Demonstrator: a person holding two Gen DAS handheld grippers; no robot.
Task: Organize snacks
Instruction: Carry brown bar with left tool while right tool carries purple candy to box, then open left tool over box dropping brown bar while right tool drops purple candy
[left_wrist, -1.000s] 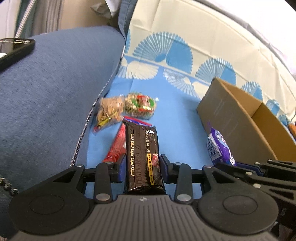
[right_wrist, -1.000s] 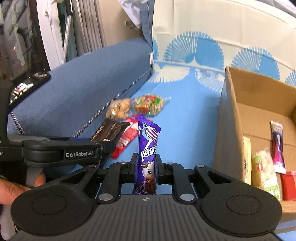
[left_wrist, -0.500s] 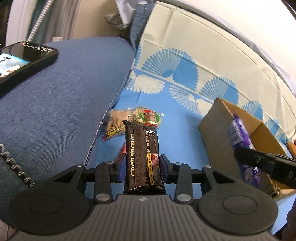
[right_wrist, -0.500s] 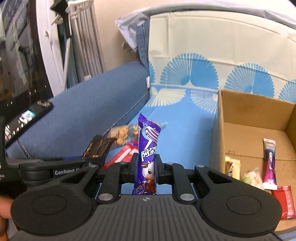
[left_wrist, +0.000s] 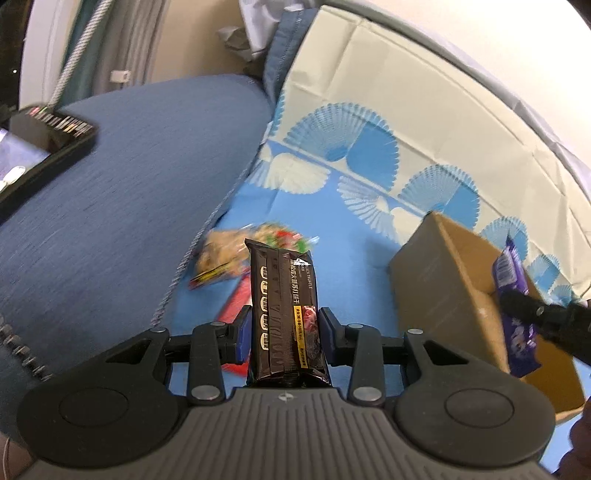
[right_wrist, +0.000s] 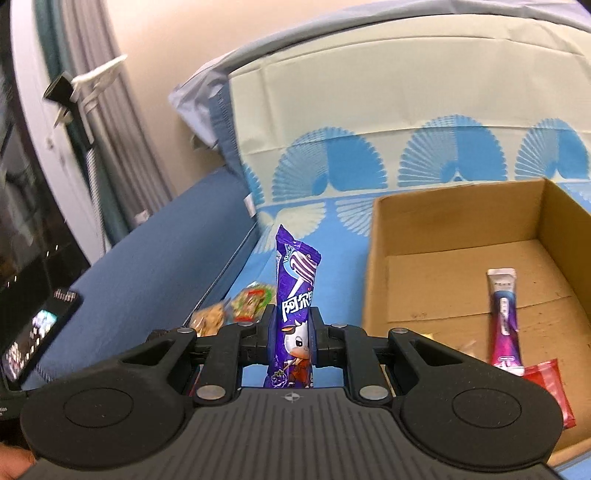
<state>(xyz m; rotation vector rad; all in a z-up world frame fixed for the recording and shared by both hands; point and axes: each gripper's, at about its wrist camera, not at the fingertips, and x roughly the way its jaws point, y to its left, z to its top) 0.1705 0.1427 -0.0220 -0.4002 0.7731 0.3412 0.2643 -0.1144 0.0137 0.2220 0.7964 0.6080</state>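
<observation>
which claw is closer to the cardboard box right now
Right. The right claw, shut on the purple snack, sits at the cardboard box edge. The left claw, holding the black snack, is farther left.

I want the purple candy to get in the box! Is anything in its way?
Nothing visible blocks it. The right gripper holds the purple snack stick just left of the open brown cardboard box, whose near-left floor looks bare; only the left wall must be cleared.
</observation>
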